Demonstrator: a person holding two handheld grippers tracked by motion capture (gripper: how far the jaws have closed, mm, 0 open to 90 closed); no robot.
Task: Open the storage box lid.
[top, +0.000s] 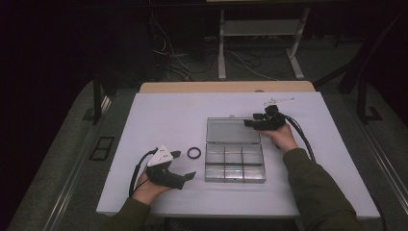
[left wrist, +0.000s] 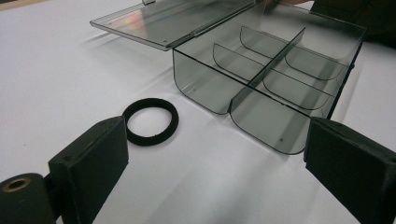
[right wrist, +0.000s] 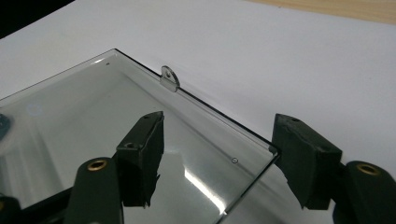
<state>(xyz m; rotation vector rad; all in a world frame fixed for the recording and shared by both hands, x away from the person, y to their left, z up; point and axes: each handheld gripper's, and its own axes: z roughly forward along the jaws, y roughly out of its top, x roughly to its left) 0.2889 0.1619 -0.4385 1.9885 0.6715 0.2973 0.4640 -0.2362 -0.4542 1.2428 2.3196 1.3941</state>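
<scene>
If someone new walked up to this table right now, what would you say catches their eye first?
Probably the clear compartment box in the middle of the white table, its lid laid flat open behind it and its compartments bare. Next, the small black ring lying just left of the box, in front of the open left gripper. The right gripper hovers open over the lid's right corner.

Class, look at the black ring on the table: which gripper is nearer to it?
Left. The left gripper sits just beside the black ring; the right gripper is across the box, over its open lid.
</scene>
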